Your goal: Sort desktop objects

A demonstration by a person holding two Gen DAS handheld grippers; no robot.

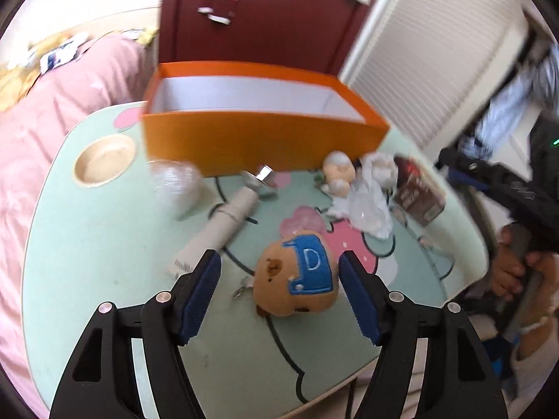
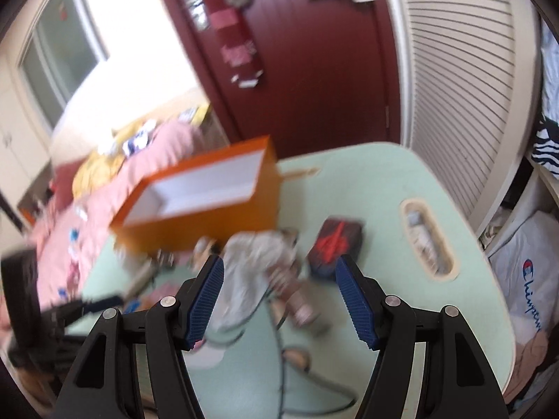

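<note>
Our left gripper stands open around the brown plush toy on the green table, pads clear; our right gripper hangs open, empty, near the far orange box

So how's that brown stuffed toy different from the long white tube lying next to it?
The plush toy is round, brown and soft-looking, with a blue patch marked D; the white tube is long, slim and plain with a silver cap. The toy sits between the left gripper and its open jaws; the tube lies outside. Both rest on the green table.
</note>
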